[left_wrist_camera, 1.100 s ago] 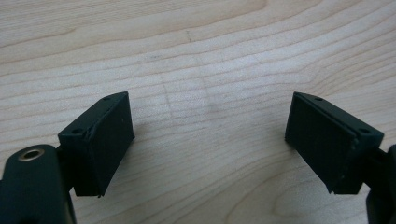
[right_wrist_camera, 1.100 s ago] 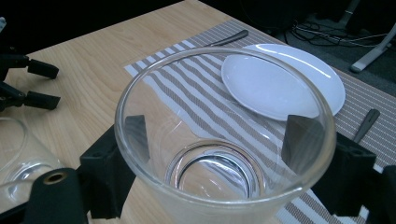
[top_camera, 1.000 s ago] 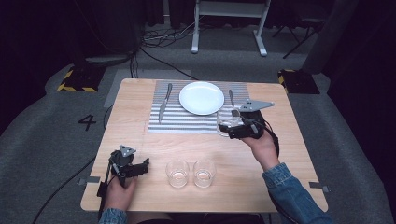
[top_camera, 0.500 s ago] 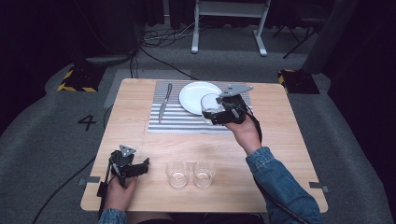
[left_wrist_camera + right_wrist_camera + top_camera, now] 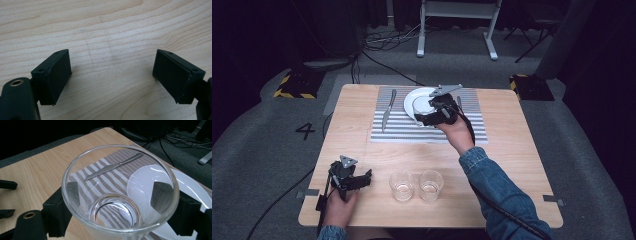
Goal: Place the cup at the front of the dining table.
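A clear empty glass (image 5: 75,195) is clamped upright between the black jaws of my right gripper (image 5: 116,195), one pad on each side of it. In the high view this gripper (image 5: 424,111) hangs over the striped placemat (image 5: 412,131), at the near edge of the white plate (image 5: 411,98). A knife (image 5: 388,109) lies on the mat to the plate's left, and it shows past the glass rim as a knife (image 5: 115,166) in the right gripper view. My left gripper (image 5: 364,179) rests at the front left of the table, its jaws (image 5: 111,75) wide apart over bare wood.
Two more empty glasses (image 5: 402,186) (image 5: 431,184) stand side by side near the front edge of the wooden table (image 5: 522,150). A utensil (image 5: 458,101) lies just right of the plate. Beyond the table are grey floor, cables and a stand.
My right hand has carried the glass to the left and away from the person, from the mat's right part to the plate's near edge. The left gripper has kept still.
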The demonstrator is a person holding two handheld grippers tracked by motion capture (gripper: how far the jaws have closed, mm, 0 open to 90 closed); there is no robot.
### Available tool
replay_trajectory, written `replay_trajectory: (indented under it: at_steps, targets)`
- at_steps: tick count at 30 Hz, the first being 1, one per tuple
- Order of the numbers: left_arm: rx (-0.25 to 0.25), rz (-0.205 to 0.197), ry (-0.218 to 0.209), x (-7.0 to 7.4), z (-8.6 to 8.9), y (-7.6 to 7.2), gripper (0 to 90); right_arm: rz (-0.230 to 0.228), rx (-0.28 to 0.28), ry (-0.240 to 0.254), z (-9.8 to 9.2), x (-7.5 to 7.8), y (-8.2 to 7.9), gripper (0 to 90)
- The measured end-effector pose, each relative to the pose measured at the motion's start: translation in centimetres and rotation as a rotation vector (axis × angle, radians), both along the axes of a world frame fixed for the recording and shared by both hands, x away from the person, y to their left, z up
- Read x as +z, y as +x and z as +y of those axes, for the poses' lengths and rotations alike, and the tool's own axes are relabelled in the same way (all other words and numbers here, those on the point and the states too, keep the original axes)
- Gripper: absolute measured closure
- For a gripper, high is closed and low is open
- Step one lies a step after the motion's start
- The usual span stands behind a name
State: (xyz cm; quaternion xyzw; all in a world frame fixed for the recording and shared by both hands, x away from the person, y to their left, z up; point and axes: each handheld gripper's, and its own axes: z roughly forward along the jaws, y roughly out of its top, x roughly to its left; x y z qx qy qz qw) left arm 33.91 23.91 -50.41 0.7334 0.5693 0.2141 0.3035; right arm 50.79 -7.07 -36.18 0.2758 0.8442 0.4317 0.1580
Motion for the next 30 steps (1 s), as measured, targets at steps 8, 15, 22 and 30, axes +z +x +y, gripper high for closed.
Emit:
replay_trajectory:
  at_steps: [8, 15, 22, 30]
  targets:
    - [0.004, -0.001, -0.003, 0.0, 0.0, 0.0, 15.4, 0.011, 0.023, -0.054, 2.7, -0.7, 1.5, 19.8]
    - [0.004, -0.002, -0.003, 0.0, 0.0, 0.0, 15.4, 0.025, 0.035, -0.07, 4.6, -1.6, 2.6, 19.8]
    - [0.004, -0.002, -0.002, 0.0, -0.1, -0.1, 15.4, 0.061, 0.041, -0.119, 6.6, -3.3, 3.9, 19.8]
    - [0.006, 0.0, -0.003, 0.0, -0.1, -0.1, 15.3, 0.092, 0.05, -0.131, 8.4, -4.4, 4.7, 19.8]
